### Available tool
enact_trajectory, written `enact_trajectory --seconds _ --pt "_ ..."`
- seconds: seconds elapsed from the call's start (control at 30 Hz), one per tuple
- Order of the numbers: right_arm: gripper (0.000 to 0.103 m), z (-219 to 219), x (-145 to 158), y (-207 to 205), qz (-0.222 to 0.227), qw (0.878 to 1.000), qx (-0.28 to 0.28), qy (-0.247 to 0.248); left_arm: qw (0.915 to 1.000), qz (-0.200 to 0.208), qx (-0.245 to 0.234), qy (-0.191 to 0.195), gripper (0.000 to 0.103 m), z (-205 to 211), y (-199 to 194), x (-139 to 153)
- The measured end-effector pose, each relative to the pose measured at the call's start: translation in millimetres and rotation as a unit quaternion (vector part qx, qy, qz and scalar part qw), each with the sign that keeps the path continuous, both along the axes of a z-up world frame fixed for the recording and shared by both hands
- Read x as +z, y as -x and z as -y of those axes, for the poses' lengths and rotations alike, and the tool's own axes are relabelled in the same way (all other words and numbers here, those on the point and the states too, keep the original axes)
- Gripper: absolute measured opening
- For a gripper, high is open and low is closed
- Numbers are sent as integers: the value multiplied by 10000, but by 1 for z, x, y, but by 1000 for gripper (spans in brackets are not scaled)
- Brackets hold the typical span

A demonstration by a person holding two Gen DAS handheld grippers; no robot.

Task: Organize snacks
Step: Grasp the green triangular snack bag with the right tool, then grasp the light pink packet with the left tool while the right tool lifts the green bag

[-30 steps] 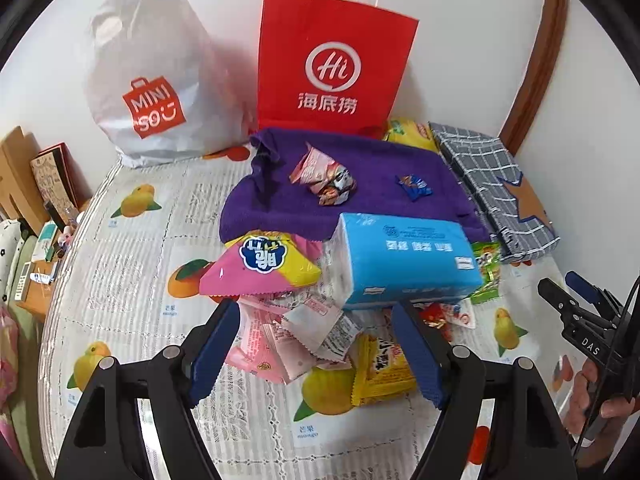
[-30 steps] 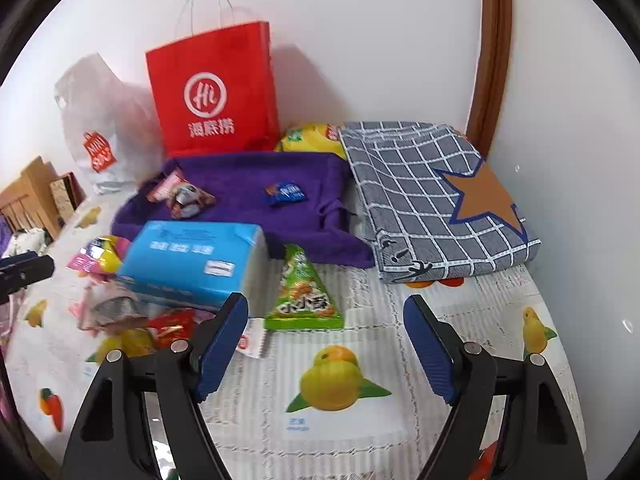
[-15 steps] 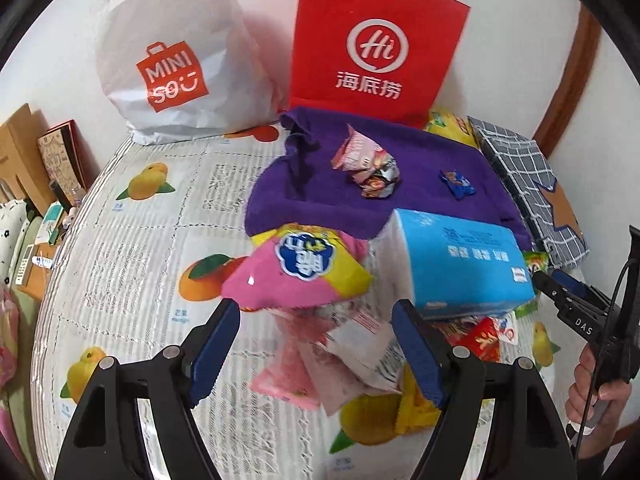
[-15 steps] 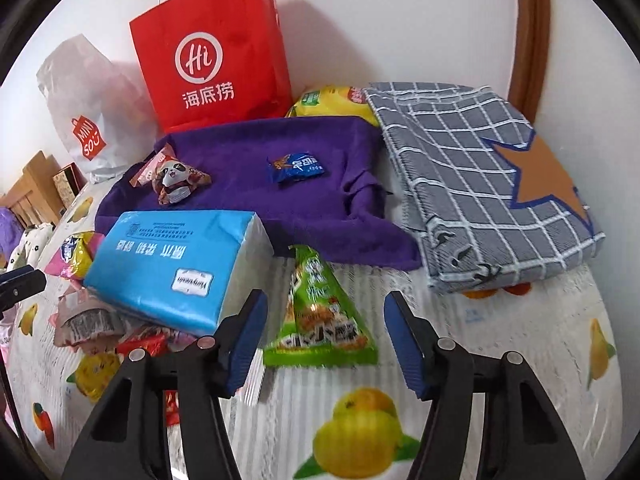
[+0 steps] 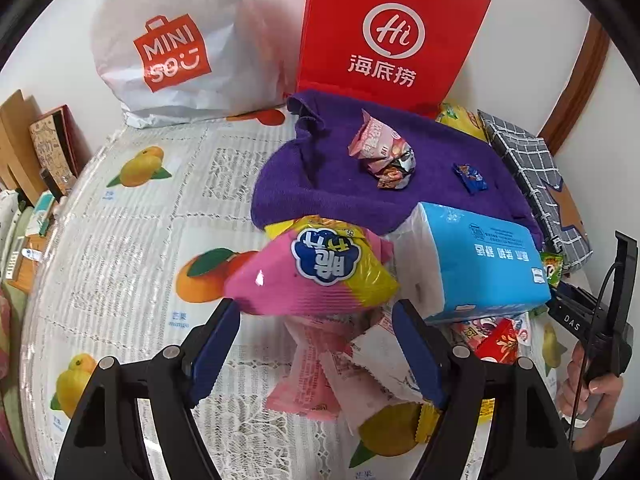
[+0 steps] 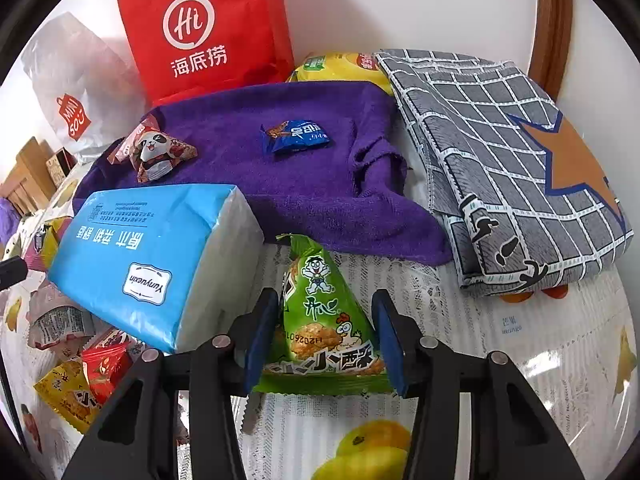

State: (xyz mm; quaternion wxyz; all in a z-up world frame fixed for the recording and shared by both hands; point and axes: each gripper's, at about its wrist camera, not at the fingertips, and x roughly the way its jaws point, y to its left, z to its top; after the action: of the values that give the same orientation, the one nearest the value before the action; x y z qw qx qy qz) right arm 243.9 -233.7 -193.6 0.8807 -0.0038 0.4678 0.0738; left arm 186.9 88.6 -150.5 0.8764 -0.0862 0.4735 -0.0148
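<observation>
My right gripper [image 6: 324,304] has its jaws closing around a green triangular snack packet [image 6: 326,320] that lies on the fruit-print cloth [image 6: 500,340]. The blue pads stand right at its two sides, and the packet looks unsquashed. My left gripper [image 5: 316,316] hangs open over a heap of snacks. A puffy pink and yellow bag [image 5: 316,268] sits just beyond its fingertips, and pink and white wrappers [image 5: 344,364] lie between the fingers. A blue tissue pack [image 6: 148,256] leans on the heap. A panda snack [image 6: 156,152] and a small blue candy [image 6: 298,136] rest on the purple towel [image 6: 304,196].
A red paper bag [image 5: 390,36] and a white plastic bag [image 5: 176,40] stand against the back wall. A folded grey checked cloth [image 6: 508,160] lies at the right, with a yellow bag [image 6: 340,66] behind the towel. Red and yellow packets [image 6: 88,380] lie by the tissue pack.
My right gripper has sunk towards the green packet and narrowed its jaws from wide to close about it. My left gripper has come nearer to the pink and yellow bag, still open.
</observation>
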Motion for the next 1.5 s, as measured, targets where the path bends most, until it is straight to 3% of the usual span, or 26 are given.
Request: enact_trajectory --seconds 0.1,0.4,0.63,0.83,0.97,1.17,1.33,1.5 --pt "37 5 5 4 -7 10000 -14 -93 10000 -12 -7 34 77 0 1 0" --pt "37 5 27 33 187 9998 47 -75 9998 27 197 5 77 -18 16 4" --pt "37 1 27 52 137 9998 73 -156 9981 -211 546 -169 75 -34 21 -9" --pt "37 -2 27 66 118 9998 105 -133 9992 -303 244 -6 75 -24 16 -21" --pt "37 -4 28 72 94 9999 97 -102 9989 -388 31 -274 76 -10 7 -28" --pt "37 -3 27 80 52 9999 58 -78 9977 -471 -370 -331 76 7 7 -37" --pt "37 -4 28 82 27 10000 54 -68 9995 -227 -188 88 76 -7 14 -22" --pt "37 -8 27 82 6 9999 82 -82 9992 -274 38 -274 75 -14 6 -21"
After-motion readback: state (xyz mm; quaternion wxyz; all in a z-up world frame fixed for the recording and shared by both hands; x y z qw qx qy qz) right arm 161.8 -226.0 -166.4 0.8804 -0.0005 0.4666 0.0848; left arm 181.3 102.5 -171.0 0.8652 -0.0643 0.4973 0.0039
